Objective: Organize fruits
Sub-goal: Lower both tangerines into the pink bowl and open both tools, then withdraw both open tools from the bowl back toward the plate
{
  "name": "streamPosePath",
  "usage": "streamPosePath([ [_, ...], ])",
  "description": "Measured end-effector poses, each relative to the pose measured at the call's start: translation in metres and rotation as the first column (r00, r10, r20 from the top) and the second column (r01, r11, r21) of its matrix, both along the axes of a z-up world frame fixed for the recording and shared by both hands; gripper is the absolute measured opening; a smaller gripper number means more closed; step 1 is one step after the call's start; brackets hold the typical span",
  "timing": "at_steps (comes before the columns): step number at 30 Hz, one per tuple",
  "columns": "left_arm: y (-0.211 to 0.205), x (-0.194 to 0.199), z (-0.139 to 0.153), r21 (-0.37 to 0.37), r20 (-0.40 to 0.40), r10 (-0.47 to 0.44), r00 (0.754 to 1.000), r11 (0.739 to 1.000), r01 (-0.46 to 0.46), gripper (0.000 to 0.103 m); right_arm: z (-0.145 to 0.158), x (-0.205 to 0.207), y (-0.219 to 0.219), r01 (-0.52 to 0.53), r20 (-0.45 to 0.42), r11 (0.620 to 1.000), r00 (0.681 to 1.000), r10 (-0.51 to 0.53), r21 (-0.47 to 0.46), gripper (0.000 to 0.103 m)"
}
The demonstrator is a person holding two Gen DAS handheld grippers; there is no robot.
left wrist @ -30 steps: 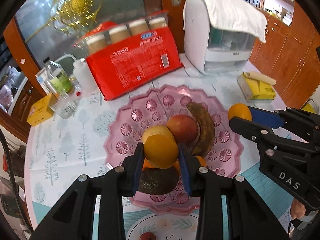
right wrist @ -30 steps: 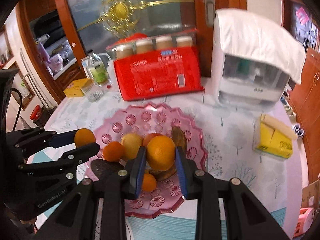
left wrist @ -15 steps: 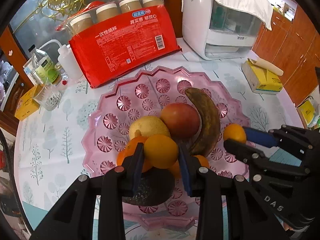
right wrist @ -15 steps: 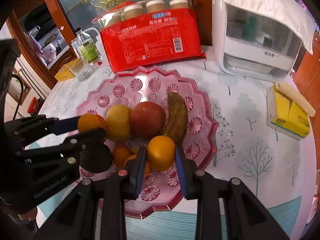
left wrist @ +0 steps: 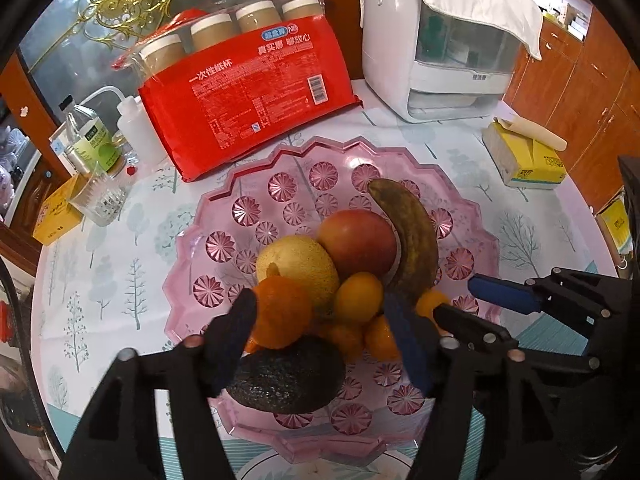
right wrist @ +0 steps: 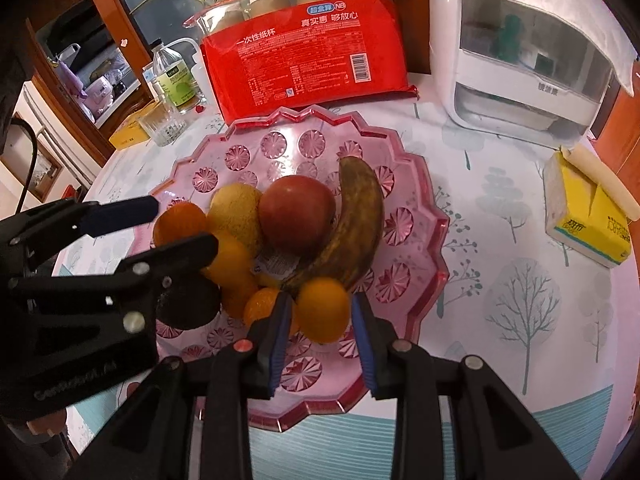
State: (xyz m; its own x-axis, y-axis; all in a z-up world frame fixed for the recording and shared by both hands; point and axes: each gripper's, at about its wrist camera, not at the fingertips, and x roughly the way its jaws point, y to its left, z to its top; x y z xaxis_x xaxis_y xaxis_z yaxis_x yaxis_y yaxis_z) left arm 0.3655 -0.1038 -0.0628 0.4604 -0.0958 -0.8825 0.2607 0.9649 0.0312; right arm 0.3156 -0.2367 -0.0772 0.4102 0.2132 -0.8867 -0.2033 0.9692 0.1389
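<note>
Print on the red cup pack (left wrist: 256, 92) at twelve o'clock reads "一次性纸杯". Left tongs (left wrist: 320, 316) are spreading, orange (left wrist: 357, 298) loose between them on the pink tray (left wrist: 224, 216). Right tongs (right wrist: 320, 312) are opening around another orange (right wrist: 323, 308), its underside hidden.

Your bench (left wrist: 120, 280), covered in a tree-print cloth, carries the pink dish (left wrist: 224, 248), red cup pack (left wrist: 256, 92), white appliance (left wrist: 404, 40), yellow tissue box (left wrist: 528, 160), glass (left wrist: 100, 204) and bottles (left wrist: 88, 136).

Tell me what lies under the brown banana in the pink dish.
The banana leans on the red apple, its lower end over an orange. A stickered fruit peeks out beneath; the dish floor below is covered.
</note>
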Motion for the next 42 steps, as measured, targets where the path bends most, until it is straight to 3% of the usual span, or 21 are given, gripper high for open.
streamPosePath([
  [3,0.001,-0.002,0.001,-0.004,-0.003,0.008,1.000,1.000,-0.008,0.076,0.001,-0.002,-0.002,0.009,0.008,1.000,1.000,-0.009,0.008,0.045],
  [7,0.004,-0.006,0.002,-0.005,-0.009,0.026,1.000,1.000,-0.026,0.083,0.002,-0.005,-0.005,0.019,0.012,1.000,1.000,-0.019,0.009,0.048],
  [28,0.019,-0.030,0.011,-0.013,-0.016,0.062,0.998,0.998,-0.062,0.083,0.008,-0.027,0.005,0.011,0.010,1.000,1.000,-0.011,0.008,0.048],
  [42,0.036,-0.086,0.069,-0.024,0.073,0.109,0.991,0.994,-0.107,0.083,0.051,-0.068,0.013,-0.013,0.083,1.000,0.996,0.013,-0.007,0.048],
])
